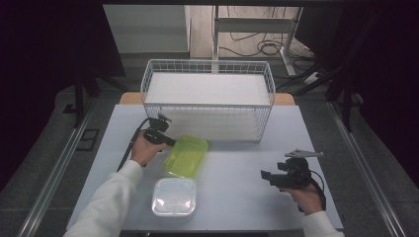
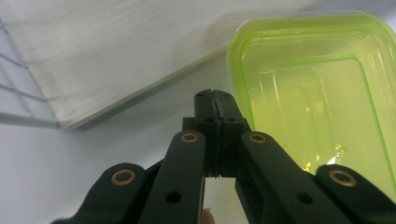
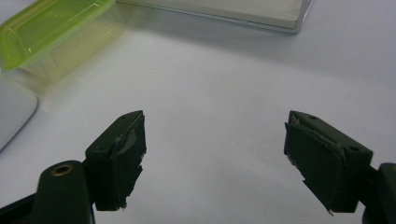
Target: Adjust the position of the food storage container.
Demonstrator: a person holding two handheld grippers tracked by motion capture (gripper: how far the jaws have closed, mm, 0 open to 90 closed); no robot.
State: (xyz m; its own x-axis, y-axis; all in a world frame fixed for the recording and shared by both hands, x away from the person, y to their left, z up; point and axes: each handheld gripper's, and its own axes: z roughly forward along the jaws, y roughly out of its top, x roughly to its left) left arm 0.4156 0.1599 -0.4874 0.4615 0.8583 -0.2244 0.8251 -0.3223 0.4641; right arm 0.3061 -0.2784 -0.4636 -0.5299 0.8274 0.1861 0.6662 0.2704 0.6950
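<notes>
Left gripper view shows my left gripper (image 2: 215, 94) clenched empty just beside the light, slippery, translucent green plastic tub (image 2: 322, 93); grip its thin rim.

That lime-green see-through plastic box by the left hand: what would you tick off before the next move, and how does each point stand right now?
1. Left gripper jaws shut: ok, pads meet.
2. Lime-green see-through plastic box actually gripped: cannot tell; the closed tips sit at its rim, but no wall shows between the pads.
3. Box empty and upright: ok.
4. Clear plastic lid free to pick up: ok, it lies flat on the pale grey table in front of the box.
5. Right gripper ready: ok, jaws wide open with nothing between them.
6. White wire basket out of the way: ok, it stands behind the box.
</notes>
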